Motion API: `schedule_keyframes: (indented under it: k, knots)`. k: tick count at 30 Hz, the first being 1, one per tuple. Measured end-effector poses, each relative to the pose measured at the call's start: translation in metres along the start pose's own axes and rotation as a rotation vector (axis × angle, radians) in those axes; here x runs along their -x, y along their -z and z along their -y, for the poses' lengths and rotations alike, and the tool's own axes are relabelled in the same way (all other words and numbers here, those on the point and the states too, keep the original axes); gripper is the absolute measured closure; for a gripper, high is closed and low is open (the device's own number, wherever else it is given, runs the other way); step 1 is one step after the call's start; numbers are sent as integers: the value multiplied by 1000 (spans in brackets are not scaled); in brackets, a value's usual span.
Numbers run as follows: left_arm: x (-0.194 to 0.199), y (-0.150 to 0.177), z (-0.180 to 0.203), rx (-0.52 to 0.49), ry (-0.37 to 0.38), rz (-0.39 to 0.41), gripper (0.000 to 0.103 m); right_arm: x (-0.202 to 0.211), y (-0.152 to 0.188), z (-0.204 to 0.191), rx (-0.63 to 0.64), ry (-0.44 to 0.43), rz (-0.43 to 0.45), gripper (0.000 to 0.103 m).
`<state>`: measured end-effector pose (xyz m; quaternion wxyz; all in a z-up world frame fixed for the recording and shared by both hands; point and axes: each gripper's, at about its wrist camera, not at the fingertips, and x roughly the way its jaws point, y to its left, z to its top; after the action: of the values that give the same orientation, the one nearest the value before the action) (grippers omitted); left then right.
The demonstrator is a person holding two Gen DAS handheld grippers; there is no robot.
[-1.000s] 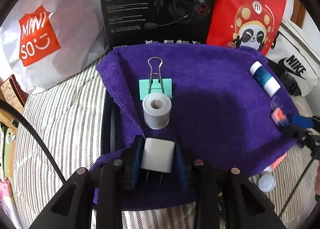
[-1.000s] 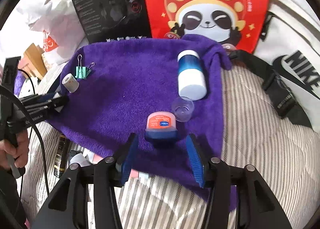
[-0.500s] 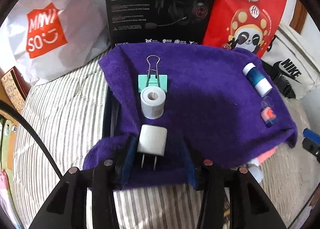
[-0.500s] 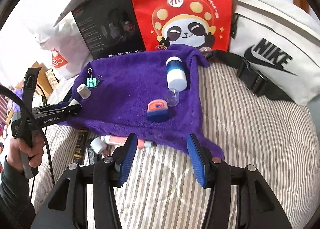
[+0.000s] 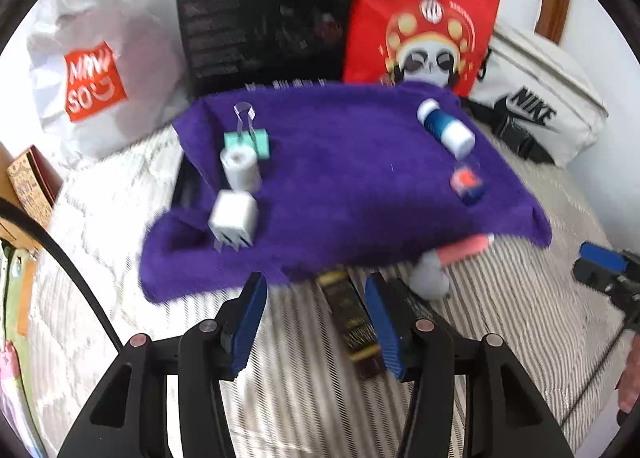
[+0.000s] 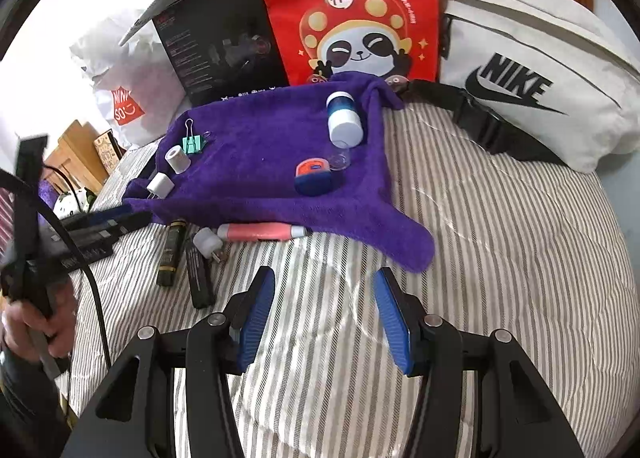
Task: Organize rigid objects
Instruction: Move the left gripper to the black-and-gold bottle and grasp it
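A purple towel (image 5: 352, 162) (image 6: 260, 146) lies on the striped bed. On its left edge sit a white charger plug (image 5: 234, 218) (image 6: 160, 184), a white roll (image 5: 240, 168) (image 6: 177, 158) and a green binder clip (image 5: 248, 138) (image 6: 194, 142). On its right side lie a blue-white bottle (image 5: 446, 130) (image 6: 343, 120), a small orange-blue jar (image 5: 466, 184) (image 6: 313, 177) and a clear cap (image 6: 340, 160). My left gripper (image 5: 316, 318) is open and empty, over a dark tube (image 5: 354, 324). My right gripper (image 6: 324, 318) is open and empty over bare bedding.
In front of the towel lie a pink tube (image 6: 260, 232), a second white plug (image 6: 208, 244) and two dark tubes (image 6: 170, 252). A MINISO bag (image 5: 92, 82), a black headset box (image 6: 224, 42), a red panda bag (image 6: 352, 18) and a white Nike bag (image 6: 520, 86) line the back.
The left gripper let go of the white plug, which now lies on the towel, and drew back and to the right. The right gripper drew back from the orange-blue jar.
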<state>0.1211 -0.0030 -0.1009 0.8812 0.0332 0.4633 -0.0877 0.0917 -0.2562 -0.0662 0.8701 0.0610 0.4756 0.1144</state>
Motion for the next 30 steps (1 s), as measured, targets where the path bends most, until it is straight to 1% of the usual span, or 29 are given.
schedule_keyframes:
  k: [3, 6, 8, 10, 11, 12, 16, 19, 22, 23, 24, 25, 26, 28, 30]
  knots:
    - [-15, 11, 7, 17, 11, -34, 54, 6, 6, 6, -11, 0, 1, 51]
    - [-20, 18, 12, 17, 22, -47, 54, 11, 10, 11, -23, 0, 4, 51]
    - [-23, 20, 16, 14, 5, -40, 54, 12, 13, 15, -37, -10, 5, 51]
    - [-26, 24, 21, -5, -37, -33, 54, 11, 14, 18, -49, -18, 2, 51]
    - [-27, 25, 22, -11, -50, -36, 53, 9, 14, 18, -51, -19, 0, 51]
    - [-26, 27, 23, -26, -60, -22, 52, 8, 15, 18, -51, -20, -3, 51]
    - [-21, 31, 13, -36, -98, -30, 51, 4, 19, 19, -47, -25, -14, 51]
    - [-20, 32, 6, -29, -89, -32, 52, 1, 20, 21, -51, -33, -20, 51]
    - [-22, 31, 7, -30, -78, -8, 54, -6, 21, 19, -54, -42, -33, 51]
    - [-23, 31, 8, -26, -70, -8, 62, -8, 21, 18, -51, -43, -37, 51]
    - [-23, 30, 8, -17, -34, -8, 73, -9, 21, 17, -46, -44, -41, 51]
    - [-22, 30, 9, -19, -33, -7, 78, -11, 22, 15, -39, -43, -44, 51]
    - [-22, 29, 11, -29, -38, -6, 80, -12, 22, 14, -36, -44, -46, 51]
    - [-22, 30, 13, -45, -42, -4, 80, -14, 23, 13, -32, -46, -53, 51]
    - [-21, 31, 10, -30, -24, -8, 80, -14, 23, 13, -28, -45, -57, 51]
